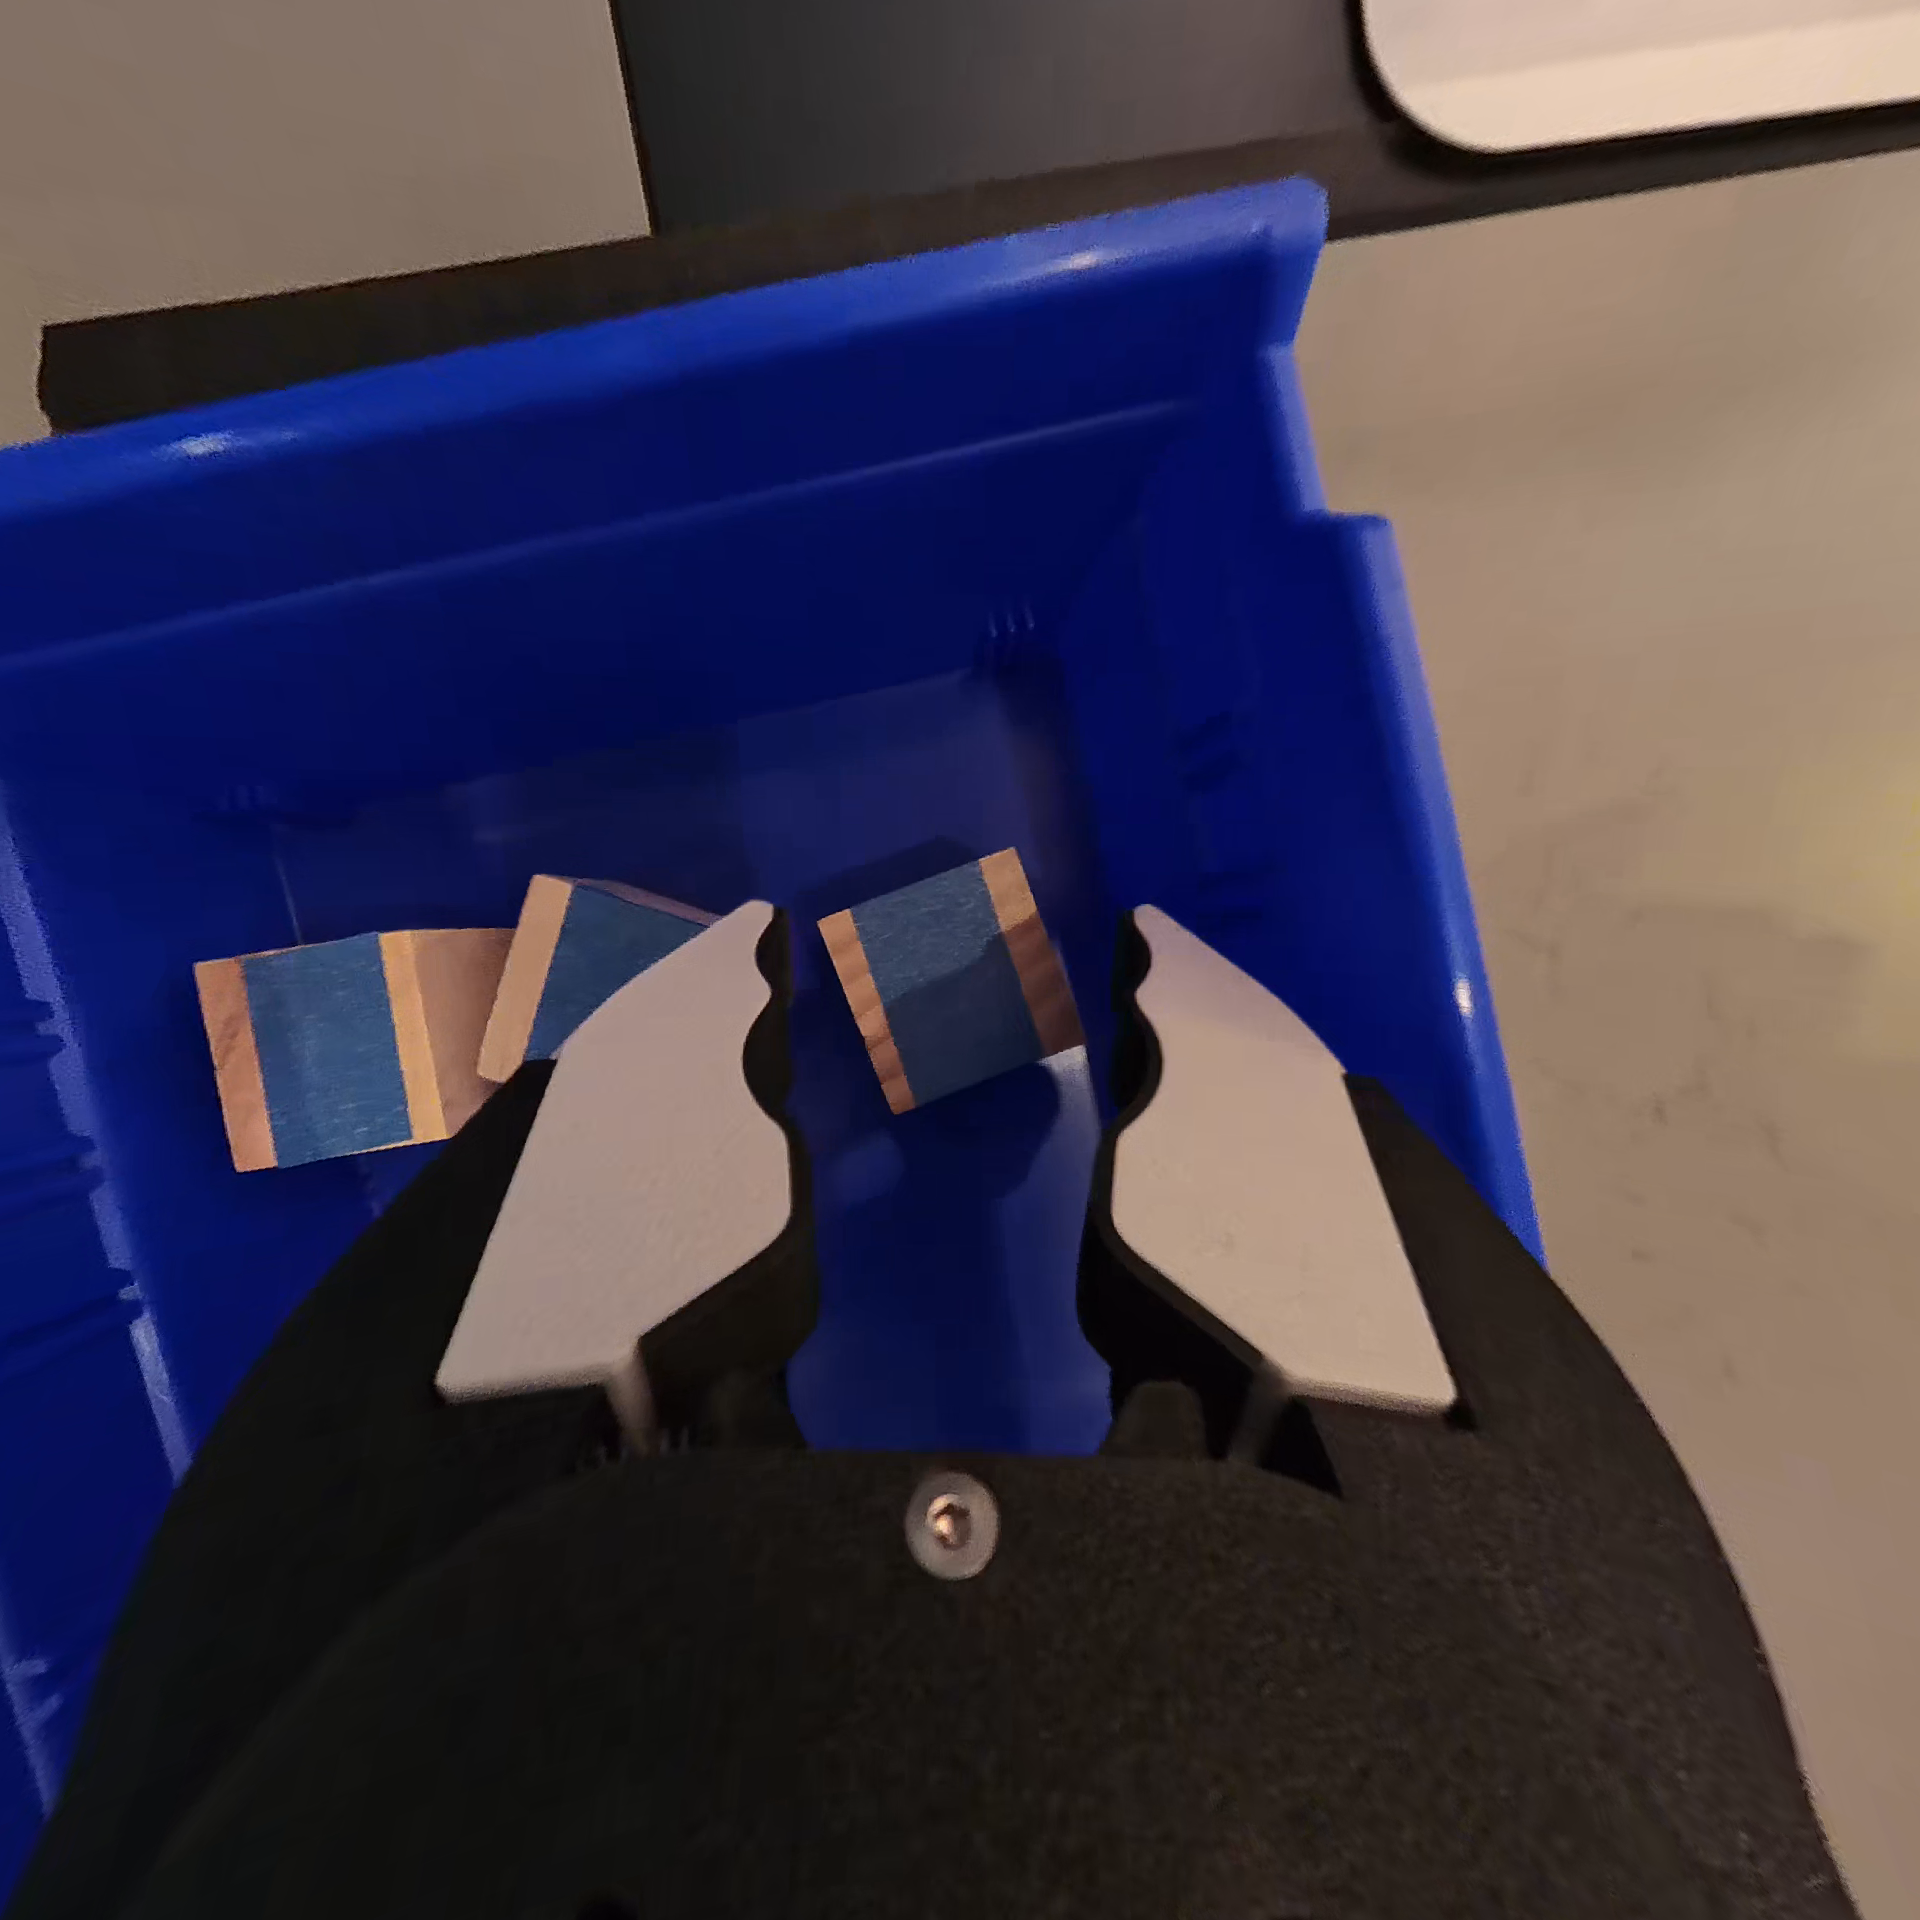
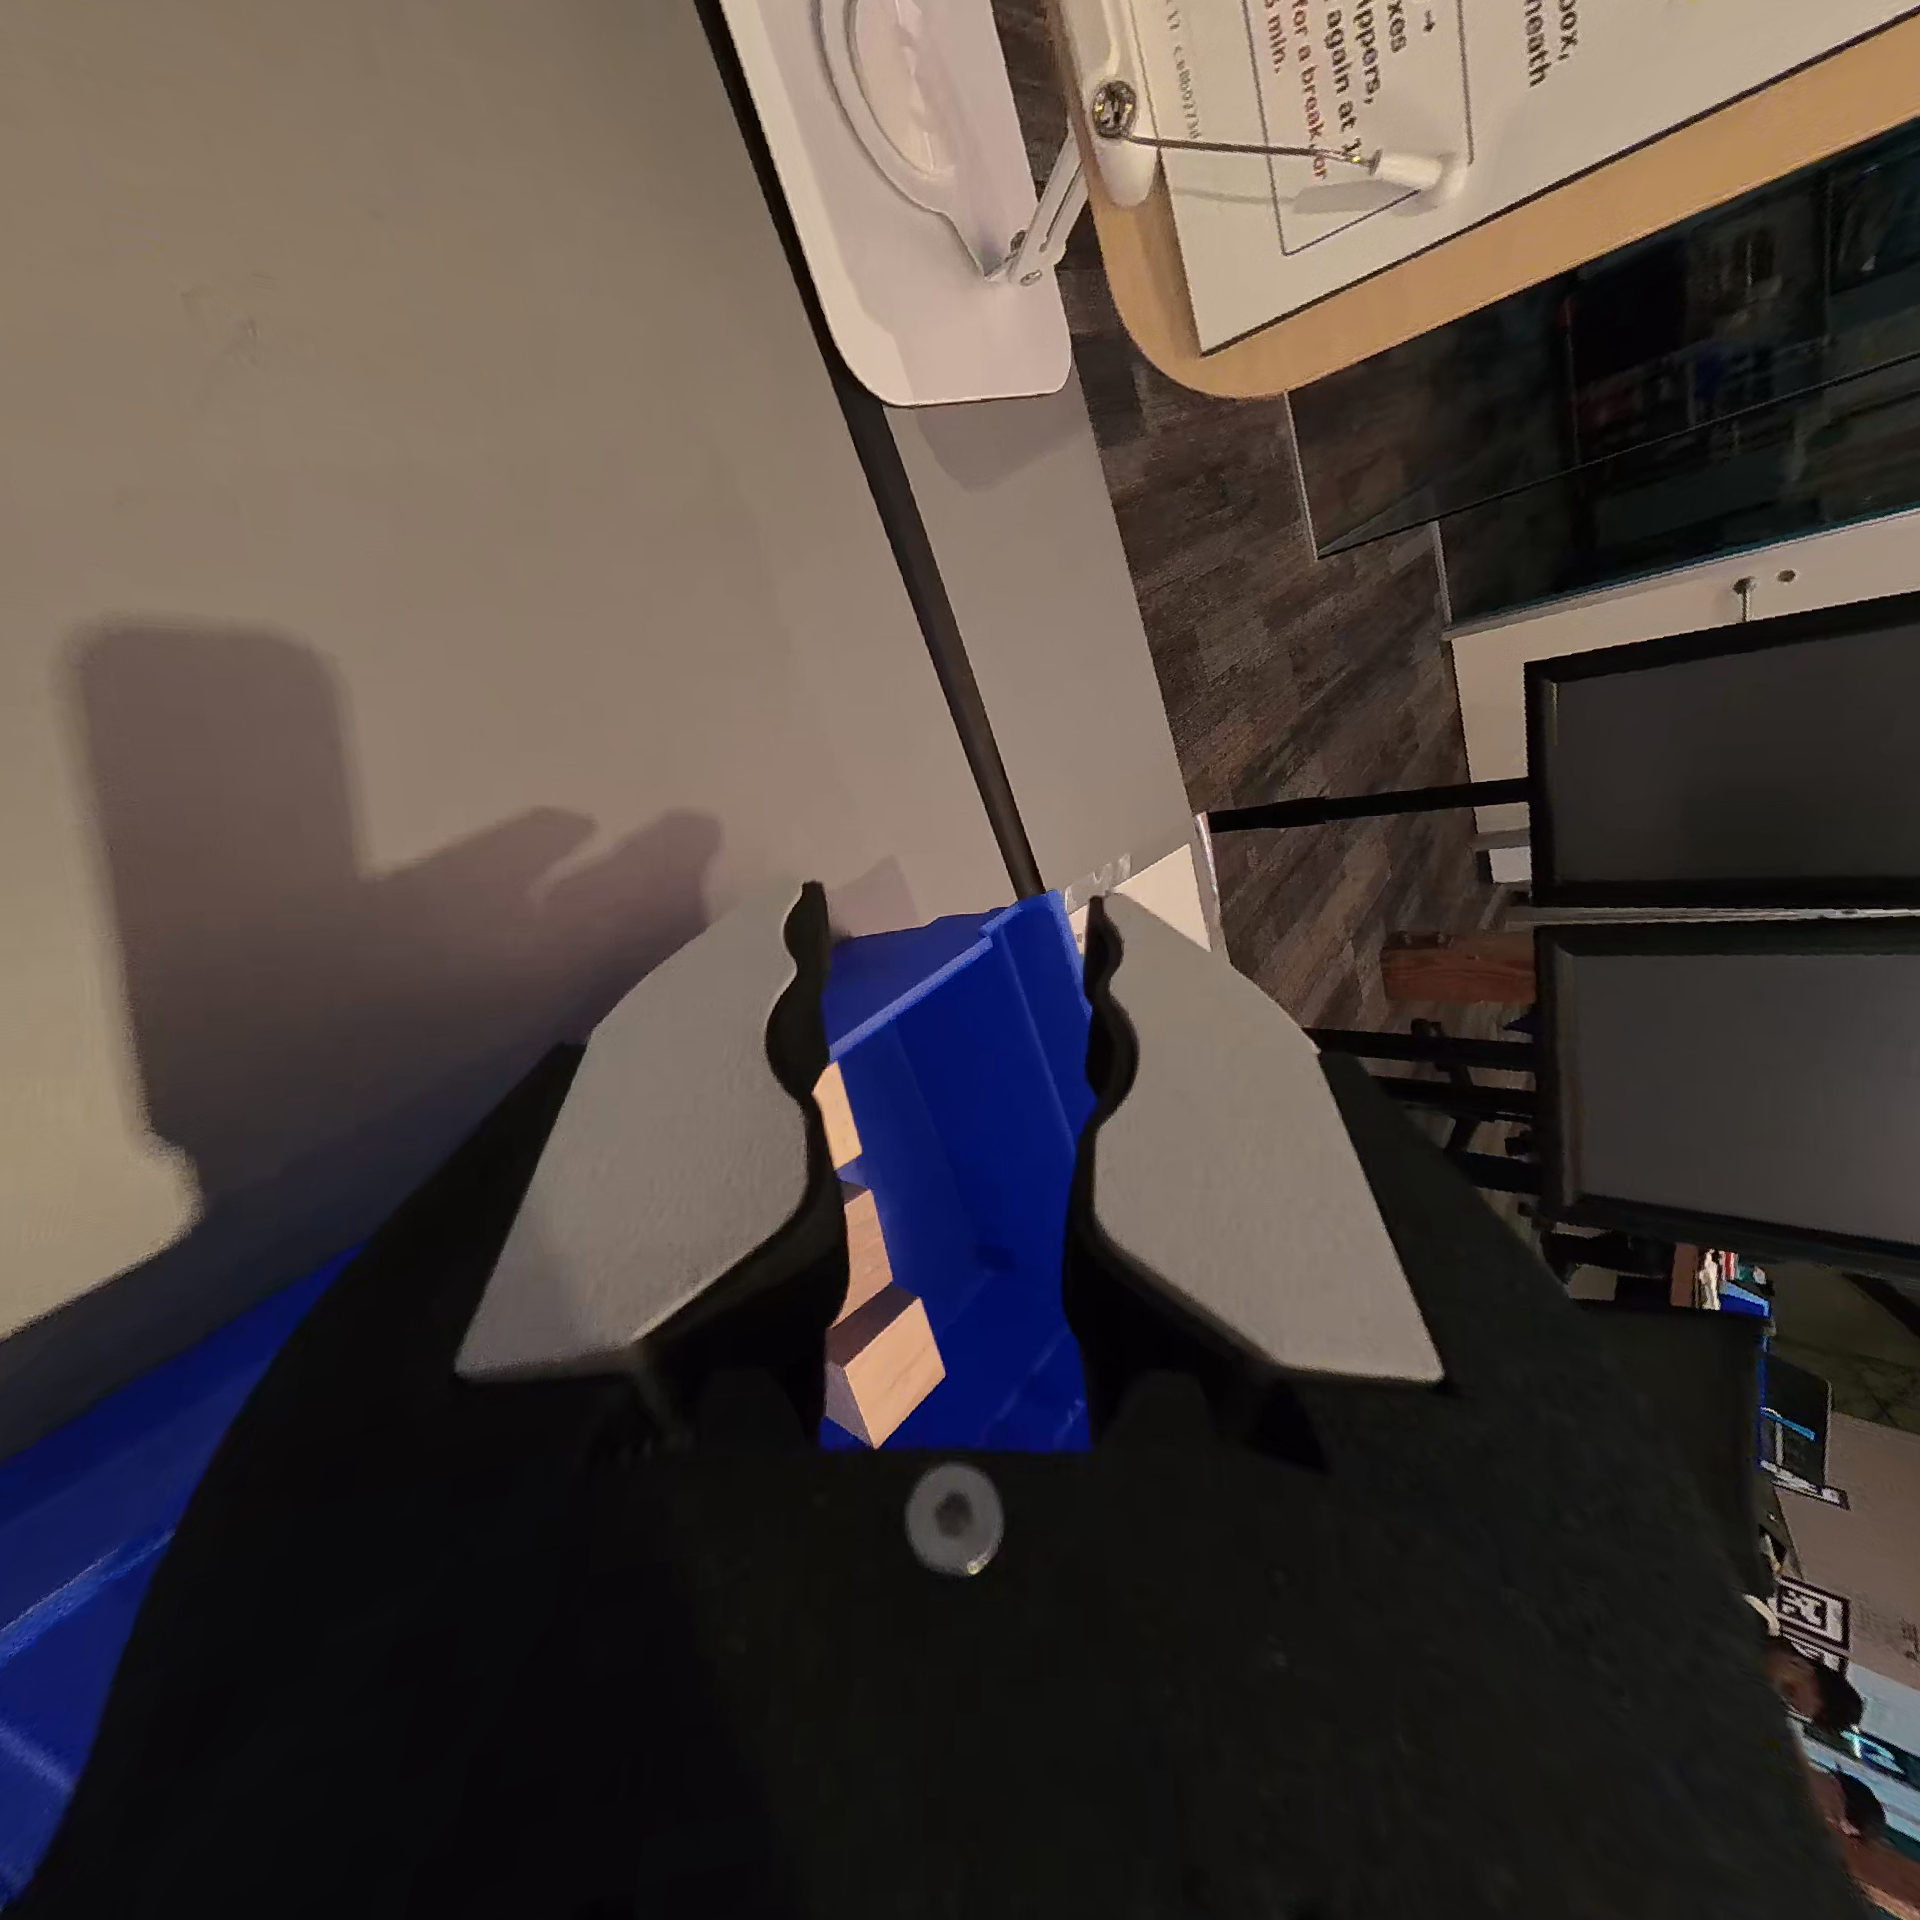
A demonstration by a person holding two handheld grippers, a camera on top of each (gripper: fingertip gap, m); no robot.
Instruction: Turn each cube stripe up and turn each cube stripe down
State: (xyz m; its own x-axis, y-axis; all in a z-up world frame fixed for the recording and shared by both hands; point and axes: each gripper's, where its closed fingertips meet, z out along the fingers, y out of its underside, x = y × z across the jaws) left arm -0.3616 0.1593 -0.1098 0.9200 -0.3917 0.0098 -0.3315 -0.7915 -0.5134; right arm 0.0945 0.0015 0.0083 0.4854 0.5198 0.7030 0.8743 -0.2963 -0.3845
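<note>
Three wooden cubes with blue stripes lie in a blue bin (image 1: 727, 499). The left cube (image 1: 322, 1049) shows its stripe on top. The middle cube (image 1: 582, 966) is tilted and partly hidden behind my left finger. The right cube (image 1: 945, 977) shows its stripe on top and front, between my fingertips but a little beyond them. My left gripper (image 1: 951, 920) is open above the bin, not touching any cube. My right gripper (image 2: 951, 914) is open and empty over the bin's edge (image 2: 966, 1029); wooden cube faces (image 2: 883, 1361) show between its fingers.
The bin stands on a grey table (image 1: 1662, 727) with a black edge strip (image 1: 1558, 156). In the right wrist view a white device (image 2: 935, 208) and a wooden board with a paper sheet (image 2: 1351, 208) lie beyond; dark screens (image 2: 1725, 779) stand at right.
</note>
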